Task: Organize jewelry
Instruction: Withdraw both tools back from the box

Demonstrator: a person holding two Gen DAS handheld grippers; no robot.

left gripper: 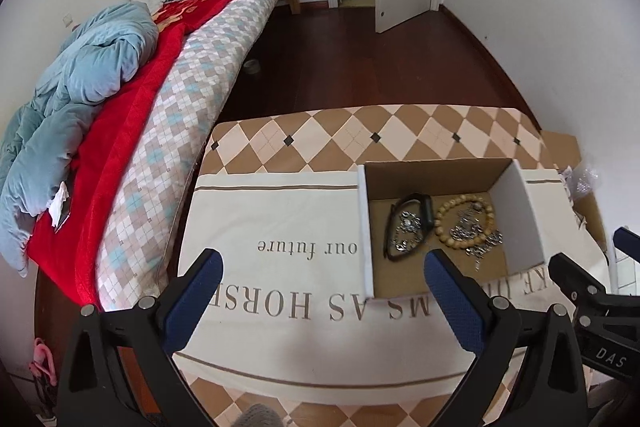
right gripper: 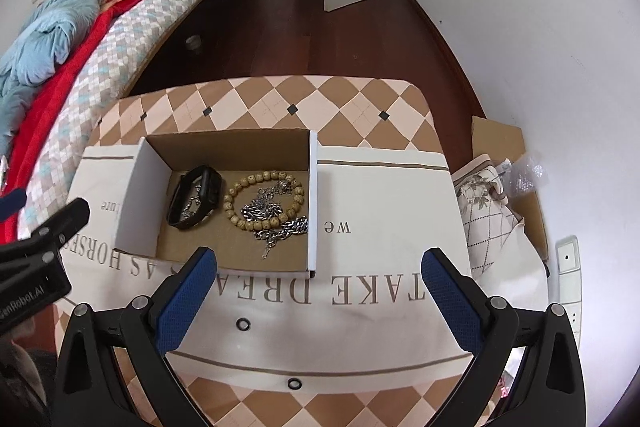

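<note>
Bedroom table (right gripper: 360, 99), cream cloth (right gripper: 380, 195). Cardboard box (right gripper: 228, 147) holds: black band (right gripper: 196, 197), bead bracelet (right gripper: 264, 201), silver chains (right gripper: 276, 223). Outstanding: two black rings (right gripper: 243, 324) on cloth. Left gripper (left gripper: 324, 301) and right gripper (right gripper: 320, 297) released, empty.

Table (right gripper: 352, 95) covered by a checked tan-and-cream cover with small dark diamonds. On it lies a cream cloth (right gripper: 384, 195) with brown border lines and printed lettering, spread flat across the middle. An open cardboard box (right gripper: 228, 147) stands on the cloth, toward the far side, its white side walls upright. Two small black rings lie outside the box: one ring (right gripper: 243, 324) on the cloth near the lettering, the other ring (right gripper: 294, 383) at the cloth's near edge. In the left wrist view the box (left gripper: 436, 179) sits right of centre.
</note>
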